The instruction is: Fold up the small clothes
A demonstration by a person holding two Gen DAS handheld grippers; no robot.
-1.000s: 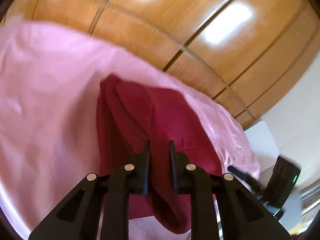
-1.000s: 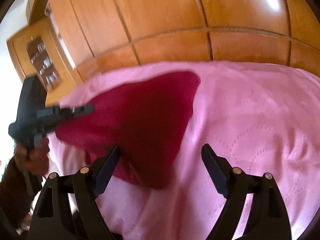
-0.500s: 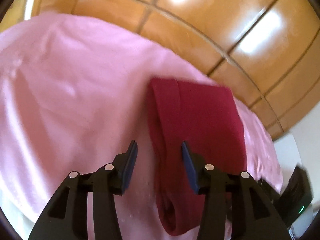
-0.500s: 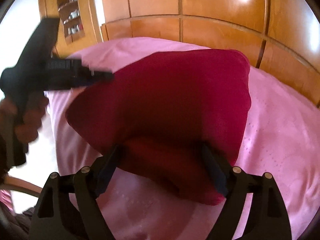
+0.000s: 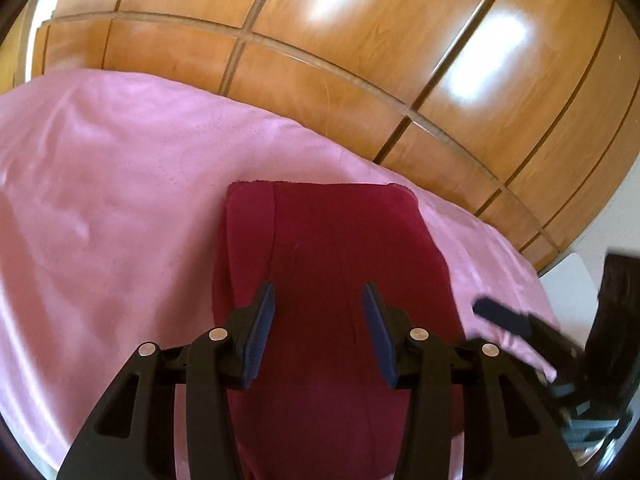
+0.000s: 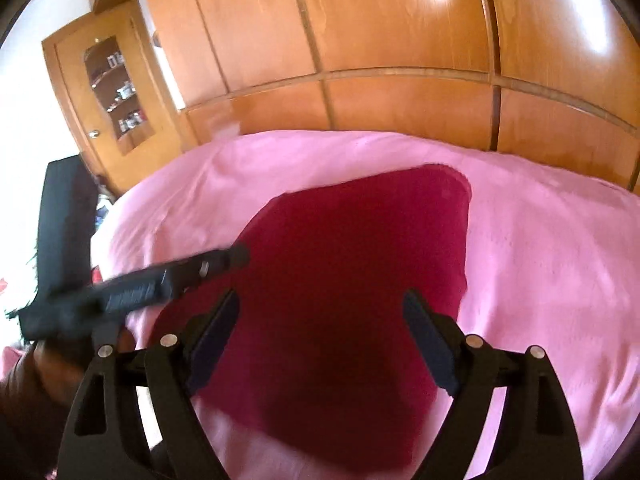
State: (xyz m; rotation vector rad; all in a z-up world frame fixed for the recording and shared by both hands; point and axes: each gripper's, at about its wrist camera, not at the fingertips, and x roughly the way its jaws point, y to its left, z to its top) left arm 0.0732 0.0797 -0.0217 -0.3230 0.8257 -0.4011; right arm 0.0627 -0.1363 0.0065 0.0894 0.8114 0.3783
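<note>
Jaws apart — both grippers (image 5: 318, 300) (image 6: 320, 304) tilted over red garment (image 5: 340, 264)

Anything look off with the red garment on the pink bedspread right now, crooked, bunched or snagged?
Nothing stands out. The red garment lies flat and folded on the pink bedspread, its far edge fairly straight. Only a narrow folded-over strip shows along its left side. Both grippers hover over it with jaws open, nothing caught.

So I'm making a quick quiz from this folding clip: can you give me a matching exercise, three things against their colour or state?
Things:
1. garment
2. bedspread
3. left gripper

Colour or state:
A. pale pink, spread beneath
B. jaws open, nothing clamped
C. dark red, lying folded

Pairs: 1-C, 2-A, 3-B
</note>
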